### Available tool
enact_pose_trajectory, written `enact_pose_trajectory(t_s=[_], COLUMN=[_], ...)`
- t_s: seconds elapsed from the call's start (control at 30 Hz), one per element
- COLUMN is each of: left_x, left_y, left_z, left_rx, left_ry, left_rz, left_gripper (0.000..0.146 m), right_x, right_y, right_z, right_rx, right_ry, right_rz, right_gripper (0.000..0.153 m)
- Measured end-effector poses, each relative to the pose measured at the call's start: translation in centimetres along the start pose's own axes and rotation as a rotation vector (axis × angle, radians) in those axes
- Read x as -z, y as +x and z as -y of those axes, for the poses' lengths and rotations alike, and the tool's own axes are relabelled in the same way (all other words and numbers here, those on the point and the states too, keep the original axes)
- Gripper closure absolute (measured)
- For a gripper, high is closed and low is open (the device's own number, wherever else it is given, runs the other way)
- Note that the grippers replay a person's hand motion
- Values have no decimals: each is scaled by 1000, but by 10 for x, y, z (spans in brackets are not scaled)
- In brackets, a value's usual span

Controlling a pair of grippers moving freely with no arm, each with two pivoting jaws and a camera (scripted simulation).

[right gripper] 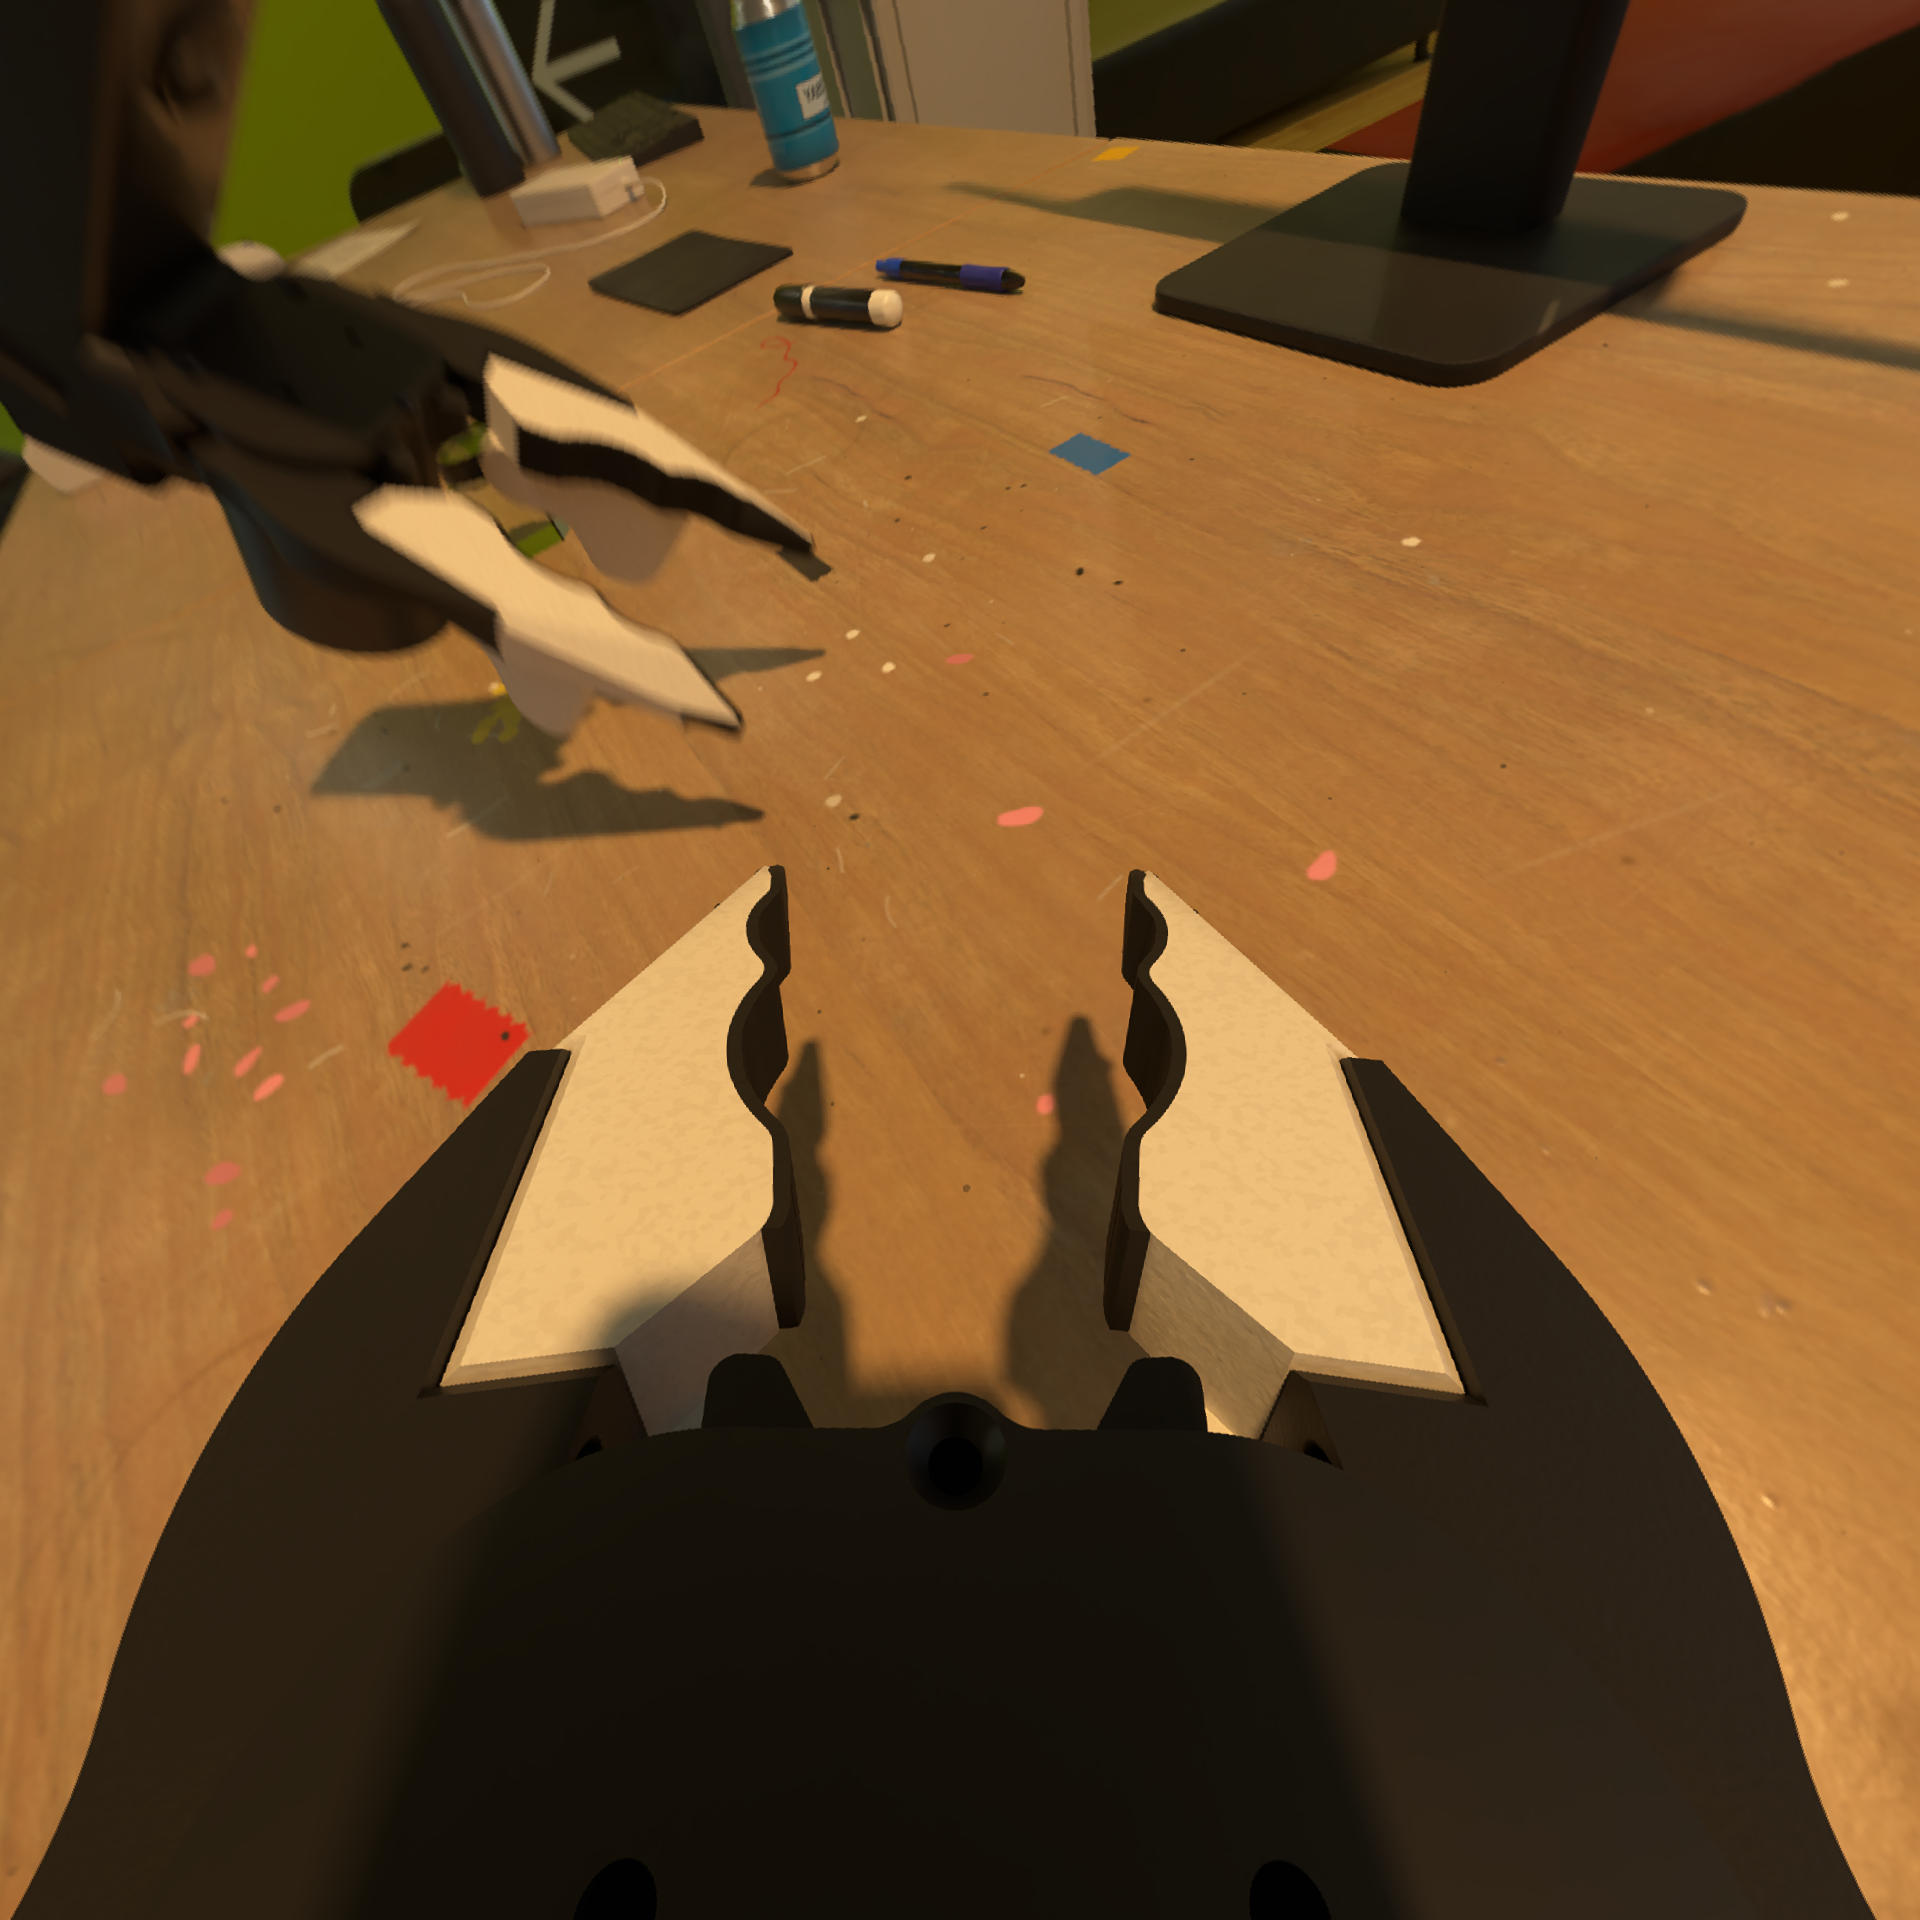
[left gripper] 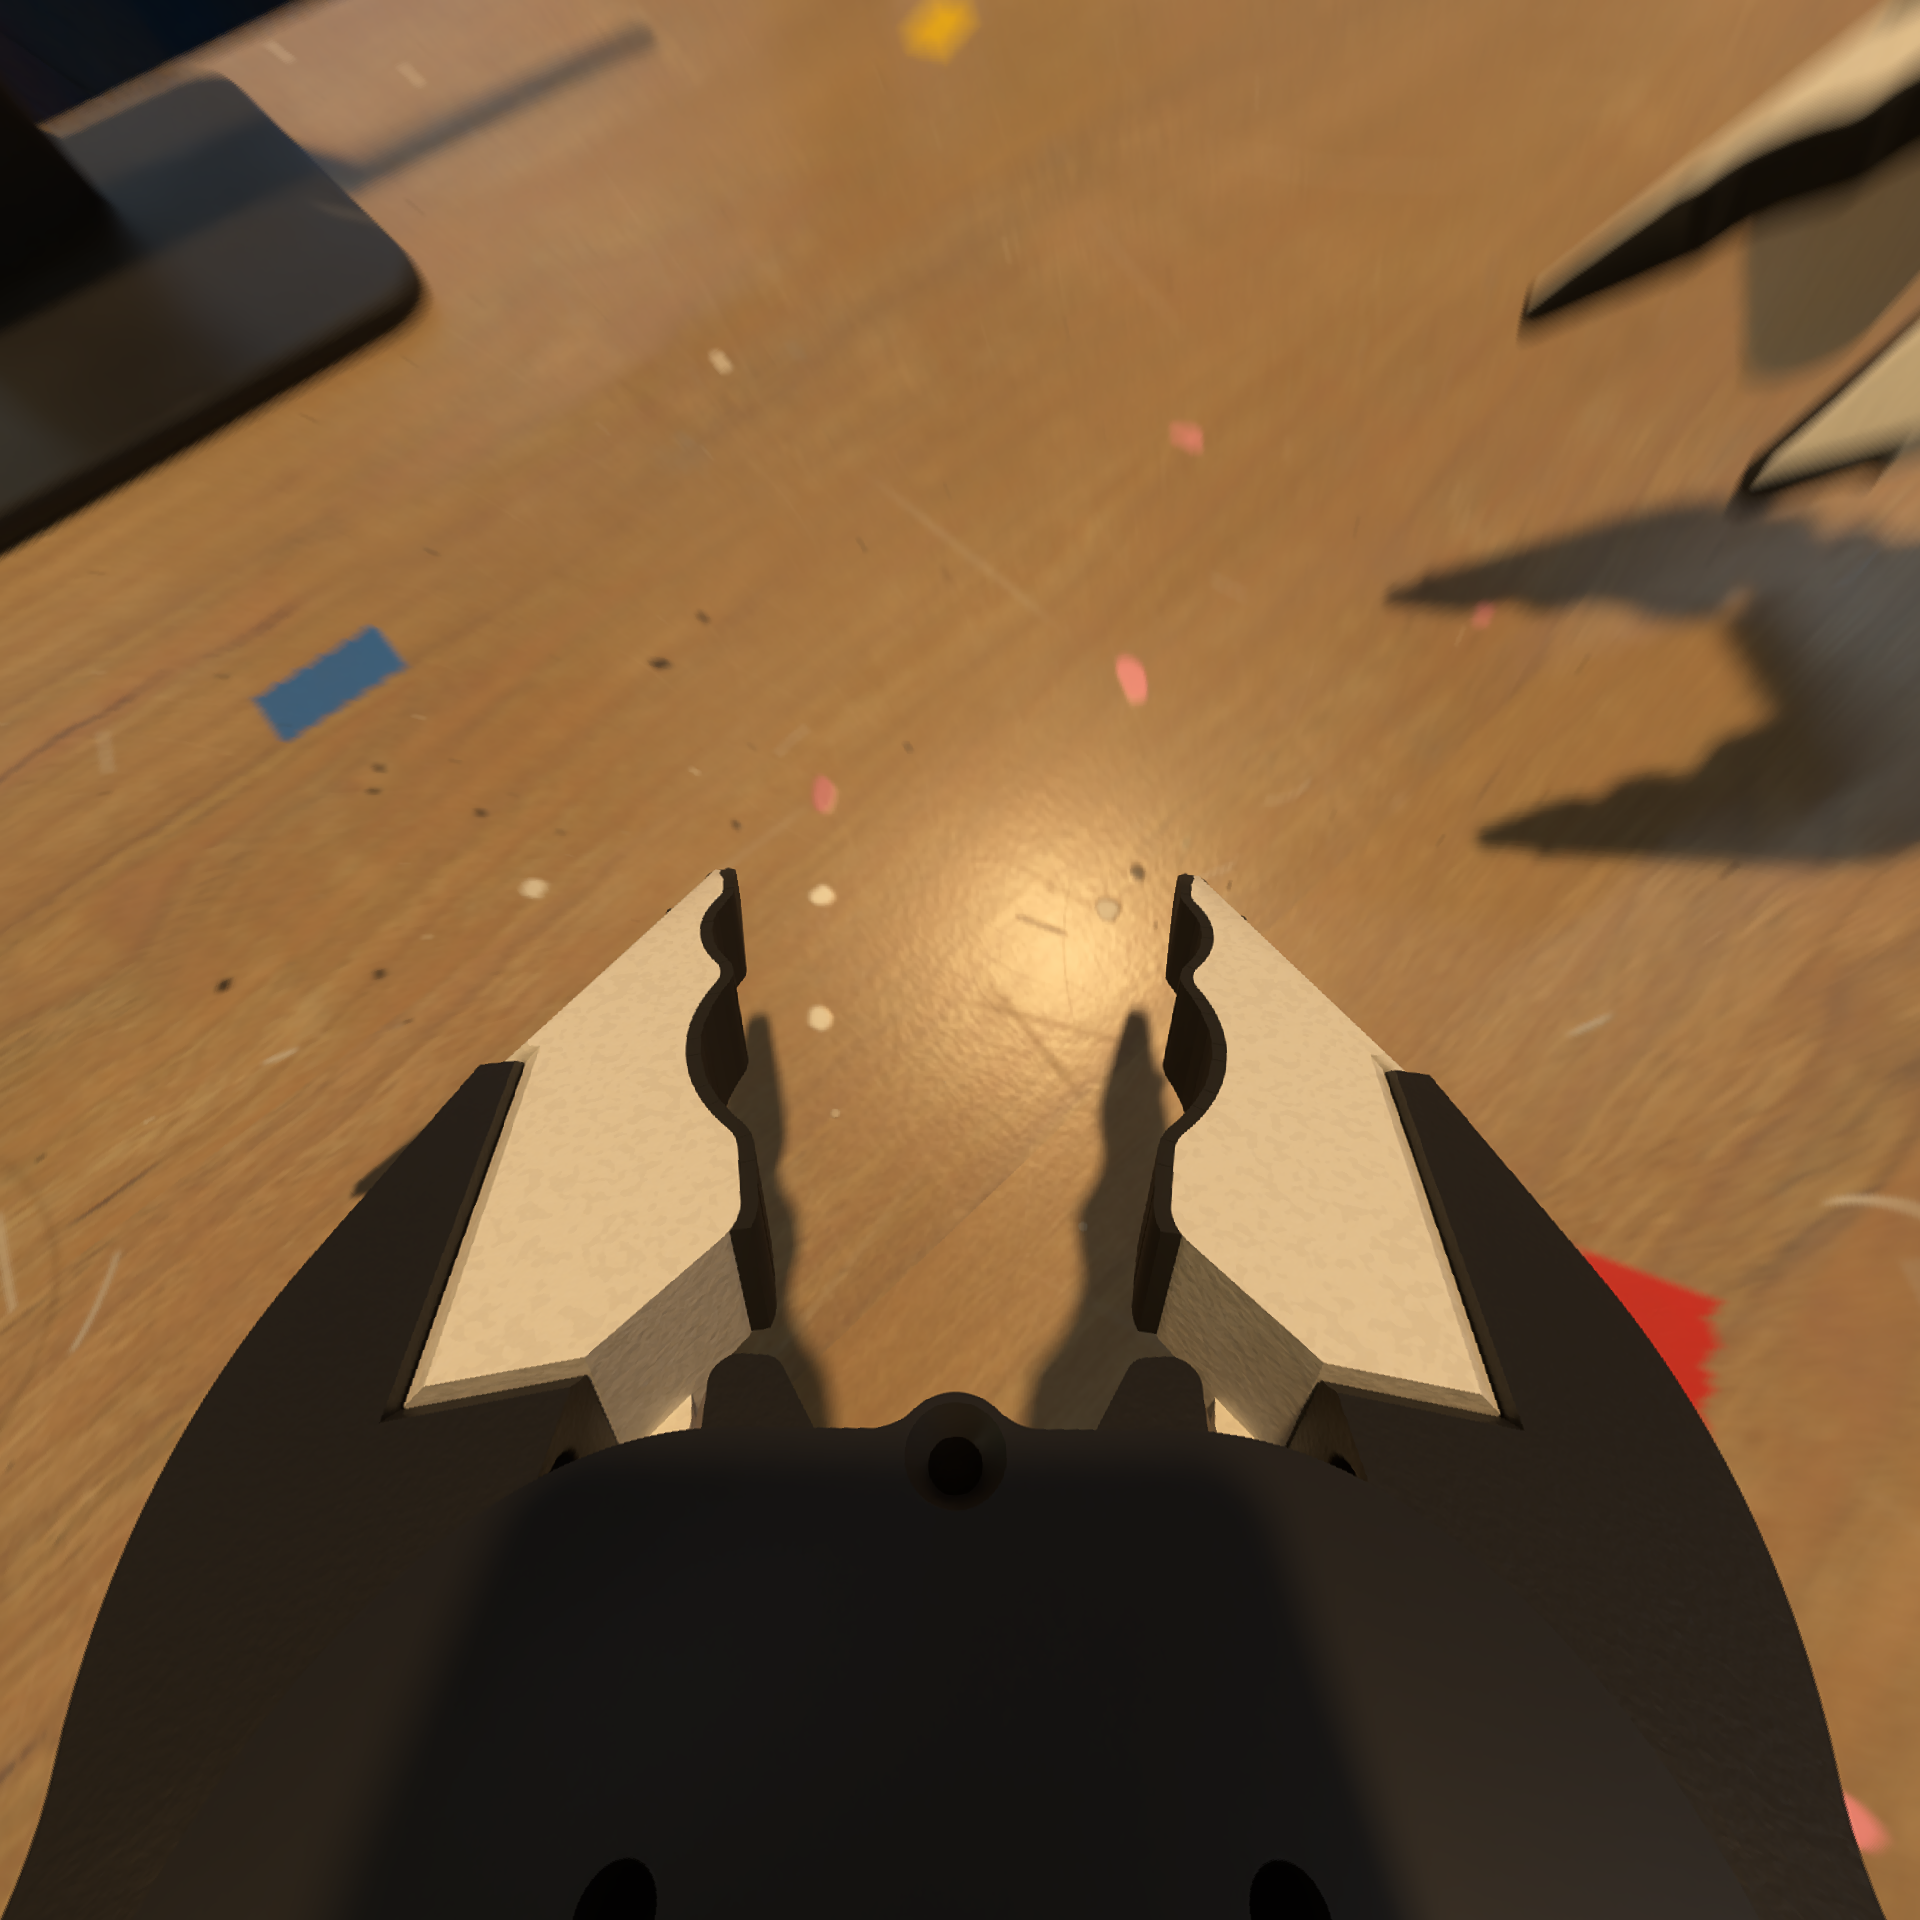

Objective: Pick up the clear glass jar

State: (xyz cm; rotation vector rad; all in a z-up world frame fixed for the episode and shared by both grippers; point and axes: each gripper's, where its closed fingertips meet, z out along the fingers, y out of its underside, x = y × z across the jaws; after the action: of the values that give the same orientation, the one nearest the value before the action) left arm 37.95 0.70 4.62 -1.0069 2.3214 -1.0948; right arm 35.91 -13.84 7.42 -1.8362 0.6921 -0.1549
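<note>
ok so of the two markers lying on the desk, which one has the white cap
The black marker, nearer the camera and to the left. The other marker, beyond it to the right, is dark blue with a purple band.

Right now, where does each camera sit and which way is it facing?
Left wrist view: on the left gripper, angled down at the wooden table; own open jaws show, right gripper at the far right.
Right wrist view: on the right gripper, looking across the table at two markers; own open jaws show, left gripper at left.
Shared: monitor stand, blue patch. No jar visible.

Worn wooden table point(right gripper: 1455, 727) with a soft sheen; monitor stand point(right gripper: 1455, 281) smooth, matt black plastic
</note>
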Motion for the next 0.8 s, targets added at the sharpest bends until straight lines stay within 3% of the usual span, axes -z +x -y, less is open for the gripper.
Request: enact_pose_trajectory(t_s=[0.13,0.23,0.33,0.4,0.5,0.63,0.8], left_x=[63,139,222,252,247,212,183], left_y=[-30,-82,-145,-176,-197,-204,-190], left_z=[47,67,48,10,-60,-125,-140], left_rx=[189,254,334,430,550,616,600], left_ry=[223,353,407,332,111,-11,-40], left_rz=[28,241,571,695,653,587,499], left_gripper=[64,64,71,80,71,68,68], right_x=[-3,-2,-1,-1,-2,-1,-5], right_y=[-6,-6,-4,-4,-1,11,8], right_z=[-4,-4,-3,-3,-4,-4,4], right_rx=[46,24,2,-8,12,77,26], right_ry=[-25,-21,-10,-8,-19,-38,-4], right_rz=[6,19,22,25,13,-57,-17], right_gripper=[88,88,88,88,88,88,89])
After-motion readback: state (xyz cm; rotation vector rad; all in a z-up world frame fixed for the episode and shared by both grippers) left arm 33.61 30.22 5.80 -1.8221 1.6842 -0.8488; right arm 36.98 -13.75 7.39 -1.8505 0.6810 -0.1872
